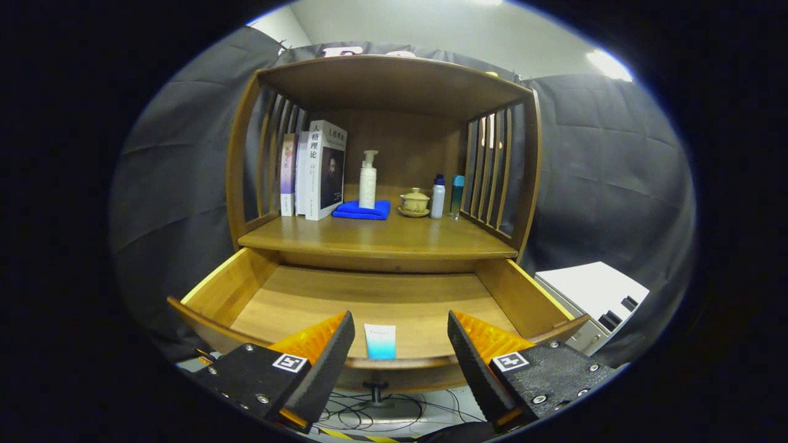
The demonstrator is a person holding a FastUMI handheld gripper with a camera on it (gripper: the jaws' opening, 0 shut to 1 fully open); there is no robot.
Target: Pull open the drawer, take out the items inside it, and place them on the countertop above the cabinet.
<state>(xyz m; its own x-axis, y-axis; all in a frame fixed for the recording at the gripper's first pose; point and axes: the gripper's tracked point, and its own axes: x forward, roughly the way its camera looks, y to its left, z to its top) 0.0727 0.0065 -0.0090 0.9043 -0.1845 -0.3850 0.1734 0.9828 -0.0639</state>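
I see the wooden drawer (381, 301) pulled wide open under the desk (381, 237). A small tube (380, 341), white on top and blue at the bottom, lies inside by the drawer's front wall. My tongs (400, 354) are spread apart, holding nothing, just before the drawer front.

sharp, evenly lit view, ceiling light (608, 64) glare, strong fisheye bending

We see our gripper (400, 344) with its two fingers spread wide apart, level and pointing forward, nothing clamped between the pads (335, 357).
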